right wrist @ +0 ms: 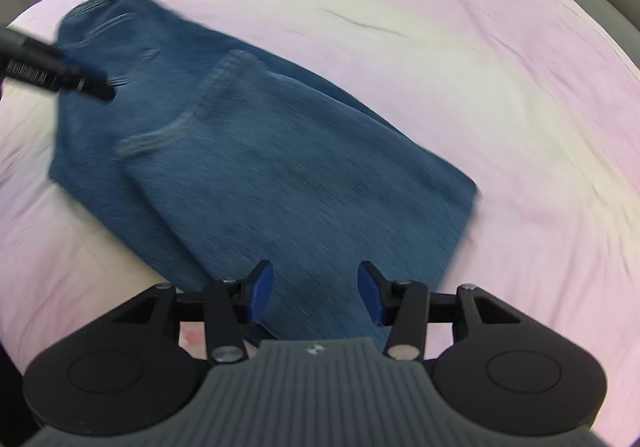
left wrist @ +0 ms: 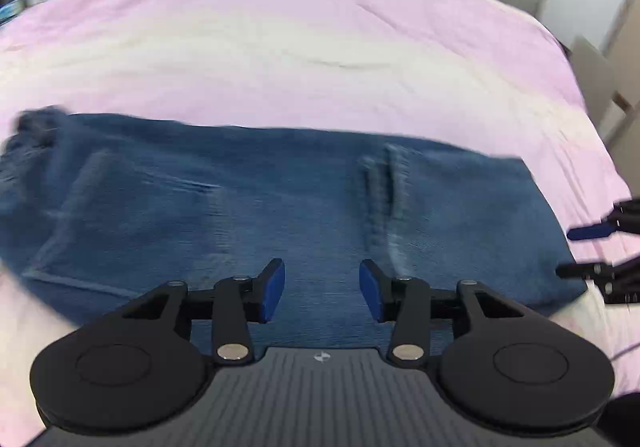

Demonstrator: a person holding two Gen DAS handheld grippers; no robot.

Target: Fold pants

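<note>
The jeans (left wrist: 280, 199) lie folded flat on the pink bedspread (left wrist: 280, 47); left gripper (left wrist: 322, 289) and right gripper (right wrist: 316, 297) both hover above them, partly open, holding nothing. A careless regrasp risks pinching only the top layer, undoing the fold.

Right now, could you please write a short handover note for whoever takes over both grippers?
Left gripper: jaws open, nothing between them, above the jeans.
Right gripper: jaws open, empty, over the jeans' near end.
Jeans: lying flat on the pink bed cover, folded into a long band several layers thick, one back pocket facing up.
Done: at least one fold, judging by the layers; both grippers are clear of the denim.
Left: probably fold the band across its length, then tidy the edges.
</note>
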